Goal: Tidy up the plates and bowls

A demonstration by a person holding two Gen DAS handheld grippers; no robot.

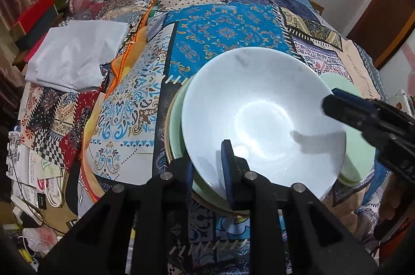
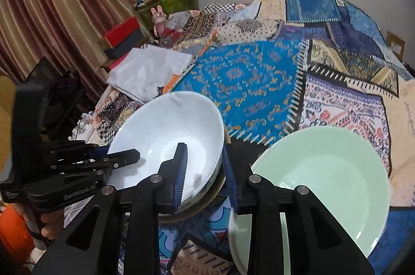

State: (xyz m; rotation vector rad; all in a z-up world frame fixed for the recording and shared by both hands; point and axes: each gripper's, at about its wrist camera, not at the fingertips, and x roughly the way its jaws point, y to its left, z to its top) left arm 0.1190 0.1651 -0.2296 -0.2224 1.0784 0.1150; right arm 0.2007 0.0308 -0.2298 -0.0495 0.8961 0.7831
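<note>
Between the pads of the left gripper (image 1: 208, 171) the near rim of the white bowl (image 1: 262, 116) is clamped, the bowl being nested on a green dish (image 1: 179, 129) beneath. At the bowl's opposite rim the right gripper (image 2: 205, 172) is likewise closed on the white bowl, and just to its right a green bowl (image 2: 329, 179) is seen on the patterned cloth (image 2: 249, 83).

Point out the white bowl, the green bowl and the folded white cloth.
White bowl (image 2: 166, 135): right wrist view, inner wall.
Green bowl (image 2: 329, 171): right wrist view, inner wall.
White cloth (image 1: 75, 54): left wrist view, top face.
</note>
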